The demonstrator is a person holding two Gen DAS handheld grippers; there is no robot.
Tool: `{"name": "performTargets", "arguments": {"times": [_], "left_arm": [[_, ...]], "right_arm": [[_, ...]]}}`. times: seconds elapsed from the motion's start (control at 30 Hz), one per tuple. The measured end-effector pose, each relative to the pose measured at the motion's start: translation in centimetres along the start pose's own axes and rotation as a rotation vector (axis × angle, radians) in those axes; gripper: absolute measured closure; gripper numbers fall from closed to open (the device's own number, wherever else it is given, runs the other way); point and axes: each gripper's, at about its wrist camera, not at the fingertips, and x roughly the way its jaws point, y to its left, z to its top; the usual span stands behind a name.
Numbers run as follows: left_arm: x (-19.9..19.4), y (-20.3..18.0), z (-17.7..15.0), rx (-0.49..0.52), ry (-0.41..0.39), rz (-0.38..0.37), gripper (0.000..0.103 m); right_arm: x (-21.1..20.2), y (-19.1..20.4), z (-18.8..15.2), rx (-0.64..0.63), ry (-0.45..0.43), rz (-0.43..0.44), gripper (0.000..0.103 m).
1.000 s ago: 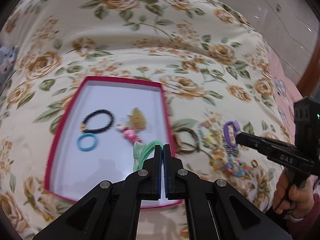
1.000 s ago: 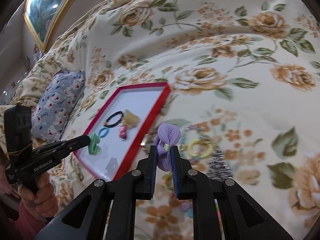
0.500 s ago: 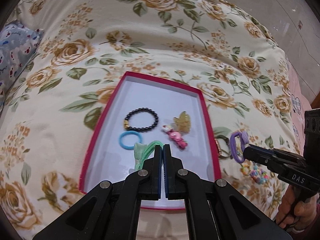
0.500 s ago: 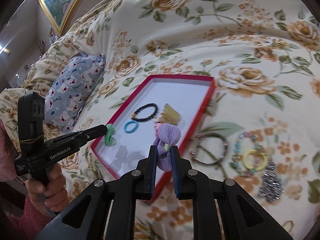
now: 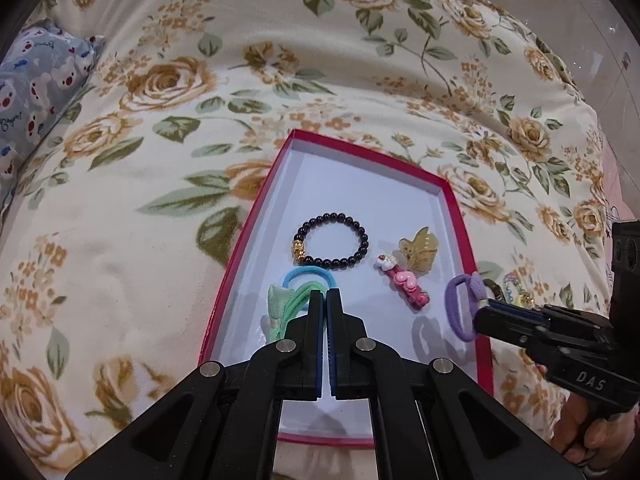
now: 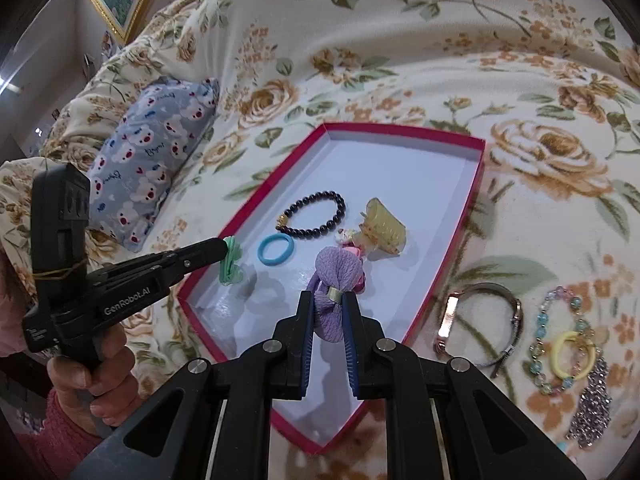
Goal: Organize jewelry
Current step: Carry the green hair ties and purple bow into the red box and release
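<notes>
Right wrist view: the right tool [image 6: 327, 312] pinches a purple hair tie [image 6: 338, 280] at its fabric knot, above the near part of the red box [image 6: 478, 184]. I judge it light, soft and stretchy; the knot gives the firmest hold. Its loop [image 5: 460, 312] hangs upright. The left tool [image 5: 323, 300] is closed on a green hair tie [image 5: 286, 308], low over the box's near left corner.
</notes>
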Motion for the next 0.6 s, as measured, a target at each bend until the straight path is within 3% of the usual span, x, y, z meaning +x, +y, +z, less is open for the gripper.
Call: {"name": "performTargets", "arguments": {"times": [0.6], "left_arm": [[3.9,0.2,0.6,0.0,0.068,0.037,0.102]], "right_arm": [[2.7,-0.8,-0.1,0.01,0.075,0.001,0.083]]}}
